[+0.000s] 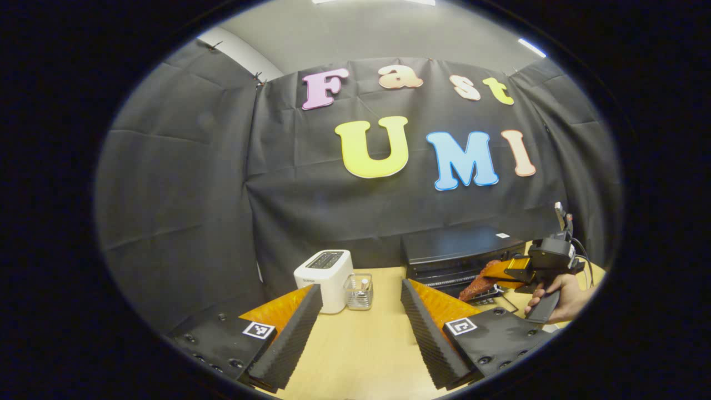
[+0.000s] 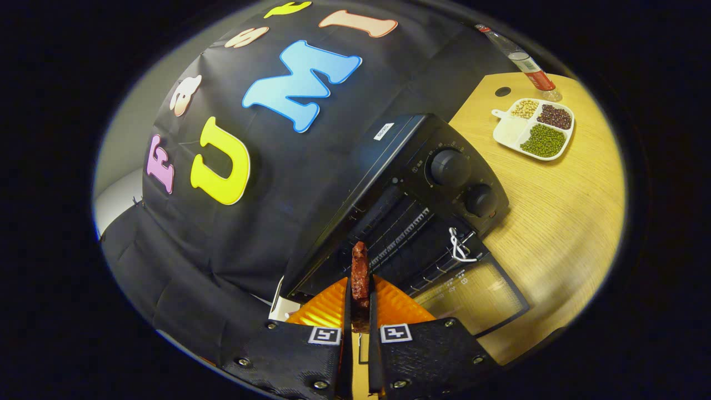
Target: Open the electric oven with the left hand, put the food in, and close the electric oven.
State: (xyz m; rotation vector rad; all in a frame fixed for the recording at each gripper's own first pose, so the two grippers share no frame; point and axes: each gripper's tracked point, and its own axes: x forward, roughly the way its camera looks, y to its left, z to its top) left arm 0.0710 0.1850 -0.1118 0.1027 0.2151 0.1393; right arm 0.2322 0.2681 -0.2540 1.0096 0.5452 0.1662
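left tool [image 1: 361,328]: black ridged pads | orange backing | square markers

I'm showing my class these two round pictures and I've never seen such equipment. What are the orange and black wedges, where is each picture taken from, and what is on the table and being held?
A person holds a two-finger gripper in each hand; a camera rides on each. In the left gripper view, the left gripper is open over the wooden table, with a white toaster and a small clear container ahead. Farther off, a hand holds the other gripper. In the right gripper view, the right gripper pinches a piece of reddish-brown food before the black electric oven, whose door is down. Beyond lie a divided plate of beans and a bottle.
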